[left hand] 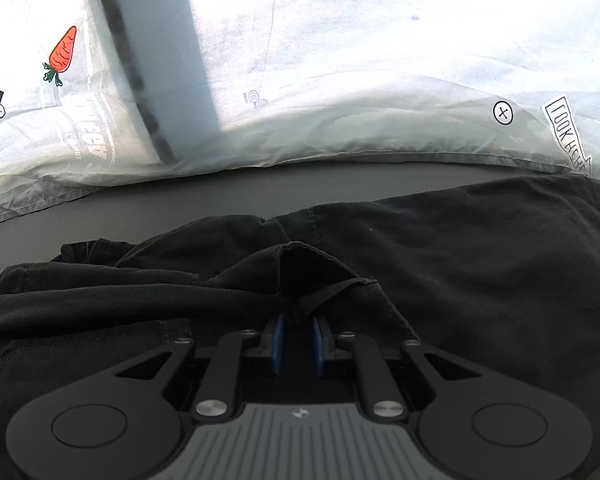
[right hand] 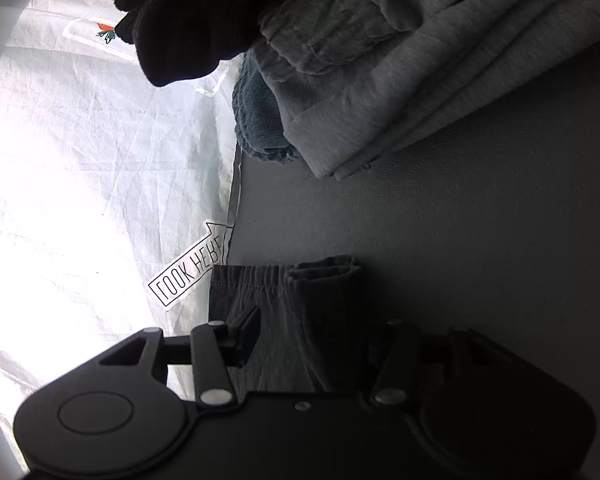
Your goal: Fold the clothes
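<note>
A black garment (left hand: 440, 264) lies crumpled on the dark grey table (left hand: 220, 196). My left gripper (left hand: 299, 320) is shut on a fold of its hem, the blue pads pinching the cloth. In the right wrist view the same dark garment, with an elastic waistband (right hand: 276, 304), lies between the fingers of my right gripper (right hand: 312, 340), which is open wide around it. The right finger is in deep shadow.
A white sheet (left hand: 340, 60) with a carrot print (left hand: 63, 54) and a "LOOK HERE" label (right hand: 188, 268) covers the table's far side. Folded grey clothes (right hand: 420, 60), a blue denim piece (right hand: 260, 120) and a black garment (right hand: 188, 20) are piled beyond the right gripper.
</note>
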Motion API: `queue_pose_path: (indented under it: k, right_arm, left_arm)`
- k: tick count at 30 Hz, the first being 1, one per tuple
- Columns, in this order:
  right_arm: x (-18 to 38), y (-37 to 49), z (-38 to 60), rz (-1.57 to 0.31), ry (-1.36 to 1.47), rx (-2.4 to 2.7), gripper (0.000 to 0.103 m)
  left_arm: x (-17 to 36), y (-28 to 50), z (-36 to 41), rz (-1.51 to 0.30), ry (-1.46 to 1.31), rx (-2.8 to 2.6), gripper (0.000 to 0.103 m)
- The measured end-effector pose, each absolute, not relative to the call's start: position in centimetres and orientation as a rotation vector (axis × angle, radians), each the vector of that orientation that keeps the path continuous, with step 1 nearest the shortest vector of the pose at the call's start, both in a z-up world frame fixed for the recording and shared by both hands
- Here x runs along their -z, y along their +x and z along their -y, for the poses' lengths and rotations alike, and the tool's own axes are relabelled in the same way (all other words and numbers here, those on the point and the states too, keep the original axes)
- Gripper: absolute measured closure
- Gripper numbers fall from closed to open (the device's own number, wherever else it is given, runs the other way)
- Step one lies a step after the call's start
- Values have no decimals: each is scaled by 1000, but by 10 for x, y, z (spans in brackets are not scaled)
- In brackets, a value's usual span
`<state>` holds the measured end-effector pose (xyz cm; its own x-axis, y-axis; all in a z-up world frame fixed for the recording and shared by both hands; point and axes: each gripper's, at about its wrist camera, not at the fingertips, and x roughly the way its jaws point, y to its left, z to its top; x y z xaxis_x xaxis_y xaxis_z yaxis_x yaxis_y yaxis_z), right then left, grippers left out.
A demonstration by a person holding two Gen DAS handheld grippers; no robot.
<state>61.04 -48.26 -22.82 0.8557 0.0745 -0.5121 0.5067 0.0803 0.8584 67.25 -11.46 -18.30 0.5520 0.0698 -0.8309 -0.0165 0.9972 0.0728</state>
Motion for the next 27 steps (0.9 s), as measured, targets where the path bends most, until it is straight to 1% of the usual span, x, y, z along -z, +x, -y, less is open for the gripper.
queue_pose_path:
  k: [1, 2, 6, 7, 9, 13, 16, 18, 19, 21, 23, 26, 27]
  right_arm:
    - [232, 609, 483, -477, 1485, 343, 55]
    - [235, 607, 484, -463, 1500, 343, 62]
    - [238, 607, 481, -453, 1474, 335, 69]
    - [237, 609, 481, -469, 1451, 340, 76]
    - [237, 612, 482, -487, 1429, 324, 83]
    - [243, 611, 485, -470, 1498, 291, 91]
    - [234, 608, 483, -433, 1538, 254, 94]
    - [219, 608, 479, -402, 1536, 202, 94]
    - [209, 608, 475, -388, 1526, 173, 94]
    - [187, 608, 463, -365, 1500, 107, 94]
    - [171, 608, 449, -348, 1499, 50, 95]
    - [149, 609, 417, -338, 1498, -43, 95]
    - [142, 609, 406, -338, 1497, -73, 95]
  left_arm:
    - [183, 673, 115, -988, 60, -49, 87]
    - [183, 674, 116, -995, 76, -44, 87]
    - [182, 679, 113, -1024, 67, -25, 88]
    - [182, 680, 110, -1030, 52, -19, 88]
    - [182, 681, 106, -1036, 27, -11, 88]
    - [179, 686, 103, -1067, 12, 1, 87]
    - [172, 687, 100, -1104, -2, 9, 85]
    - [163, 681, 97, -1124, -21, 6, 76]
    - [158, 675, 96, -1123, -24, 0, 74]
    - [146, 655, 92, -1099, -13, -2, 68]
    - [132, 633, 83, -1071, -19, -6, 68]
    - [110, 597, 62, -1024, -63, -17, 61]
    - [105, 586, 50, -1013, -76, -32, 61]
